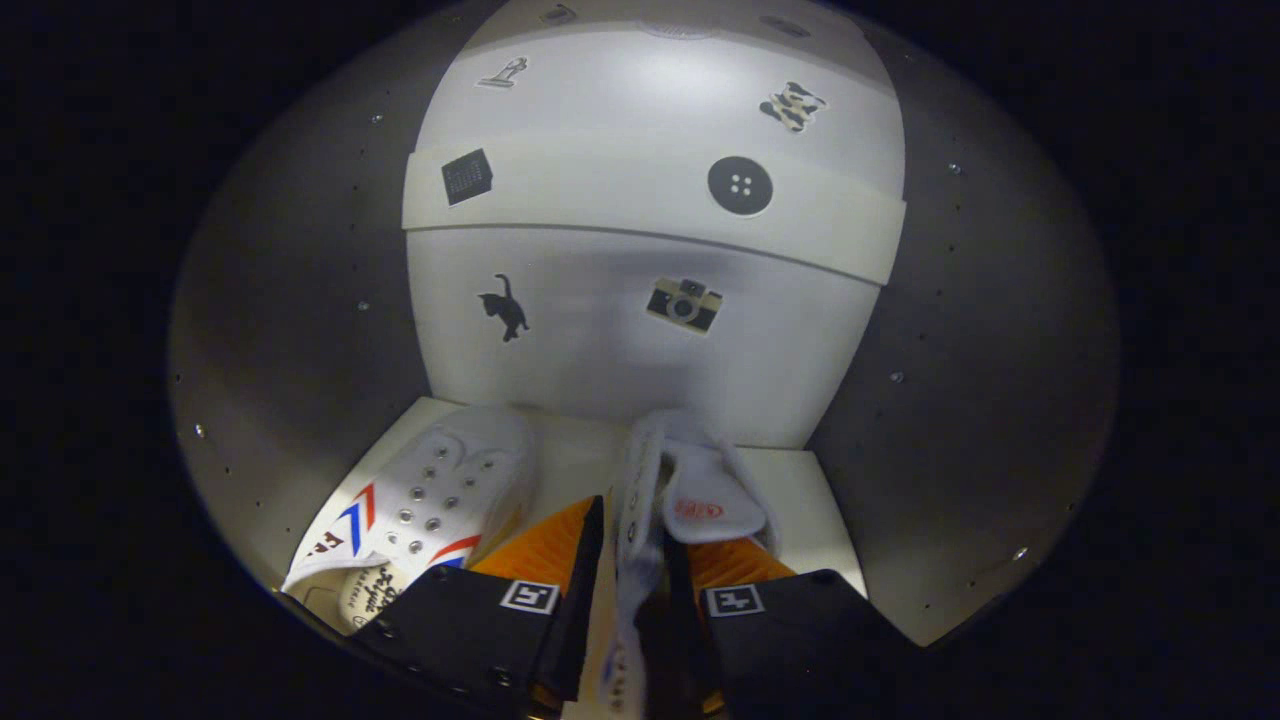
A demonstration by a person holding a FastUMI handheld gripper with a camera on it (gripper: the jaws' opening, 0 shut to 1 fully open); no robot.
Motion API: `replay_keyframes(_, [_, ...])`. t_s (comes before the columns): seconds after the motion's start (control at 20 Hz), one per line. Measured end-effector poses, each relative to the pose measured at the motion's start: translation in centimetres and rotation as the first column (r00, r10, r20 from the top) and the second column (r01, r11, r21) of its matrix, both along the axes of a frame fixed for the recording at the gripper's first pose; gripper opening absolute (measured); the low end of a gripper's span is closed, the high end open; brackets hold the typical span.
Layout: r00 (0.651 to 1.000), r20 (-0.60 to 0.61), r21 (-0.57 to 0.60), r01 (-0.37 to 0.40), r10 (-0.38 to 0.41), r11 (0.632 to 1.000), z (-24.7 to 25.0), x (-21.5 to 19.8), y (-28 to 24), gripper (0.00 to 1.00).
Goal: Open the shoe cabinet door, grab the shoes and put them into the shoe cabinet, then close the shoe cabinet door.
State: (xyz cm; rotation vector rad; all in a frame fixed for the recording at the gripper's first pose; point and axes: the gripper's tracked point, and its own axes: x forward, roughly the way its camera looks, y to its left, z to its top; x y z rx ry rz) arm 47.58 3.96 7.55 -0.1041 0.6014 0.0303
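I am looking into the open shoe cabinet (820,500). My gripper (635,545) is shut on the side wall of a white shoe (705,500), whose tongue with a red mark rises just ahead of the fingers, over the cabinet's bottom board. A second white shoe (430,500) with red and blue stripes and metal eyelets lies on that board to the left of my fingers, toe pointing at the back wall. The held shoe's sole is hidden by the fingers.
A white shelf (650,200) crosses the cabinet above the shoes. The back wall (600,330) carries small stickers, among them a cat and a camera. Grey side walls (300,330) close in on both sides.
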Motion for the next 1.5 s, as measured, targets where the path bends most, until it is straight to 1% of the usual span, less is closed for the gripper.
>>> replay_keyframes(0.15, [1.0, -0.006, 0.04, -0.005, 0.006, 0.999, 1.1, -1.8, 1.0, 0.68])
replay_keyframes(0.3, [1.0, 0.004, 0.019, 0.012, -0.012, 1.0, 2.0, -4.4, 0.6, 0.97])
replay_keyframes(0.4, [0.999, 0.017, 0.026, 0.036, -0.037, 0.999, 3.1, -6.5, 0.1, 0.98])
replay_keyframes(0.5, [0.997, 0.062, 0.037, 0.038, -0.041, 0.999, 5.1, -8.8, 0.2, 0.98])
replay_keyframes(0.7, [0.985, 0.174, 0.002, 0.015, -0.015, 1.0, 9.0, -14.9, 1.1, 0.98])
replay_keyframes(0.9, [0.957, 0.291, 0.034, -0.021, 0.01, 0.999, 11.7, -22.3, 2.8, 0.98])
replay_keyframes(1.1, [0.917, 0.4, 0.051, -0.018, -0.004, 0.999, 13.3, -28.2, 2.5, 0.98])
replay_keyframes(1.3, [0.896, 0.442, 0.092, 0.003, -0.043, 0.996, 14.5, -33.9, 1.4, 0.98])
replay_keyframes(1.4, [0.882, 0.47, 0.072, -0.008, -0.027, 0.997, 15.7, -35.4, 1.0, 0.98])
replay_keyframes(1.5, [0.885, 0.466, 0.043, -0.013, -0.009, 0.999, 16.1, -36.9, 0.2, 0.98])
